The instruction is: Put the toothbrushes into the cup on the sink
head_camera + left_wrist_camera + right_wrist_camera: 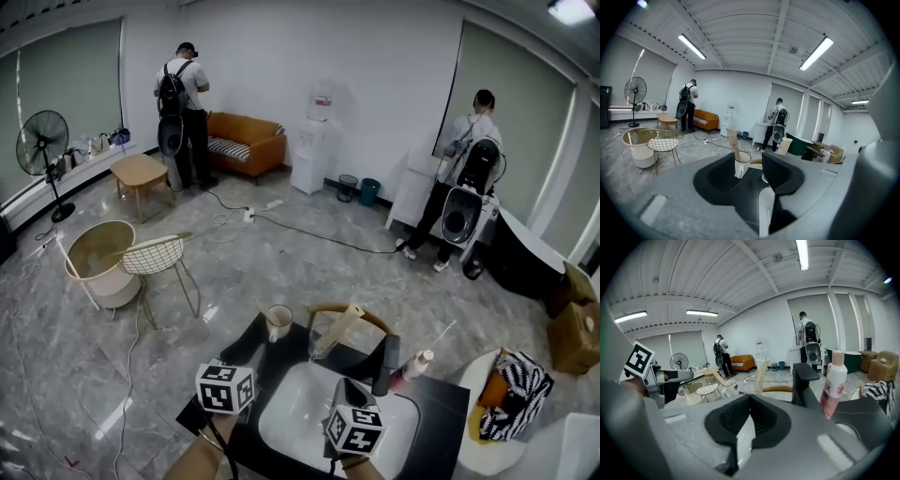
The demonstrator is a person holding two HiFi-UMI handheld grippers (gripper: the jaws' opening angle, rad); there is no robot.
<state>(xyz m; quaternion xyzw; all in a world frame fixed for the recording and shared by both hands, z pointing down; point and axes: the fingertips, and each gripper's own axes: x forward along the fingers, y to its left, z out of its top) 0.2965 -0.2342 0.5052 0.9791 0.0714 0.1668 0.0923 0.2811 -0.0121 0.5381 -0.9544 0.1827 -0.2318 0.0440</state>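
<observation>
I'm looking into a big office-style hall staged as a mock home: an orange sofa (246, 142) at upper left, a water dispenser (312, 150) beside it, a sink unit (295, 408) at bottom centre, a ceiling light (572, 9) at upper right, and two people (183, 103) wearing backpack gear.

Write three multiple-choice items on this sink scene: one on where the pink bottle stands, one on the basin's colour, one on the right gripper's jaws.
1. Where does the pink bottle stand?
A. inside a cup
B. on the counter, beside the faucet
C. on the floor

2. What colour is the basin?
A. white
B. black
C. orange

3. How do the jaws of the right gripper stand?
A. wide apart
B. together, with nothing between them
C. closed on a toothbrush

Answers:
1. B: the head view shows the bottle upright on the black counter, just right of the faucet.
2. A: the basin is a white bowl set into the black counter.
3. B: the right gripper view shows the two pads meeting with nothing between them.
</observation>
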